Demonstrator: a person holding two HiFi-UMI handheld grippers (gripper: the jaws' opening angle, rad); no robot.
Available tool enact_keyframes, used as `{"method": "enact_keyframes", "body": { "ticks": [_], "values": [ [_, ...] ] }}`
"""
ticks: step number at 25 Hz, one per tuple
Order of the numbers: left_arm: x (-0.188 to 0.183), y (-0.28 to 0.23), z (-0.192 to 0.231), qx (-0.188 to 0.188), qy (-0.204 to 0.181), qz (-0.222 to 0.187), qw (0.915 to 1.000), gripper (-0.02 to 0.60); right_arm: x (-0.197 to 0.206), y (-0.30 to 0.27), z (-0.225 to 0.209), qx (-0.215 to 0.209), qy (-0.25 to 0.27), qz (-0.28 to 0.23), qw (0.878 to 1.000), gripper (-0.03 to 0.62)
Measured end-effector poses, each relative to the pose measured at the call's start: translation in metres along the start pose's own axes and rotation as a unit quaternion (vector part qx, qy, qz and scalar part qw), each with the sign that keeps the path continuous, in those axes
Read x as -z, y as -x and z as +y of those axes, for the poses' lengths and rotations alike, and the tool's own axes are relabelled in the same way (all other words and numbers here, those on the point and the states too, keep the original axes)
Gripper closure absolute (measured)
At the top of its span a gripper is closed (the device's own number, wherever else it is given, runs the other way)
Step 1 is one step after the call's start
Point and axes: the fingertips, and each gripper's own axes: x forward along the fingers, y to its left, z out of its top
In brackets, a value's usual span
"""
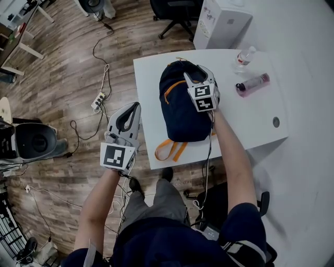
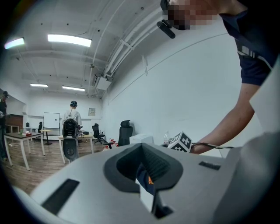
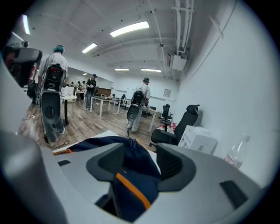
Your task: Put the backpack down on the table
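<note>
A dark navy backpack (image 1: 180,107) with orange trim lies on the white table (image 1: 250,120), and its orange straps (image 1: 169,150) hang over the near edge. My right gripper (image 1: 197,77) sits at the backpack's upper right part. Its jaws stand apart with the navy fabric (image 3: 131,175) between them, and the pads do not press on it. My left gripper (image 1: 136,106) hangs left of the table over the wooden floor, with its fingertips together and nothing in them. In the left gripper view, a slice of the backpack (image 2: 144,179) shows through that gripper (image 2: 141,146).
A clear water bottle (image 1: 244,57) and a pink bottle (image 1: 253,83) lie on the table to the right of the backpack. A white box (image 1: 222,21) and a black office chair (image 1: 175,13) stand beyond the table. A power strip (image 1: 98,100) with cables lies on the floor at the left.
</note>
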Motion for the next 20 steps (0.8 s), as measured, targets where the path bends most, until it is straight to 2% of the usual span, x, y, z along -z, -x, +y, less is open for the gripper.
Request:
{"method": "enact_keyframes", "body": {
  "ticks": [5, 9, 20],
  "values": [
    [-0.001, -0.001, -0.004, 0.005, -0.003, 0.000, 1.0000, 0.578, 0.000, 0.006, -0.001, -0.003, -0.013, -0.016, 1.000, 0.341],
    [-0.001, -0.001, -0.005, 0.008, -0.004, 0.001, 1.0000, 0.578, -0.015, 0.012, -0.004, -0.003, -0.024, -0.052, 0.998, 0.273],
    [0.000, 0.009, -0.007, 0.008, -0.022, 0.010, 0.9997, 0.578, -0.026, 0.045, -0.003, 0.007, -0.052, -0.074, 0.996, 0.267]
  ]
}}
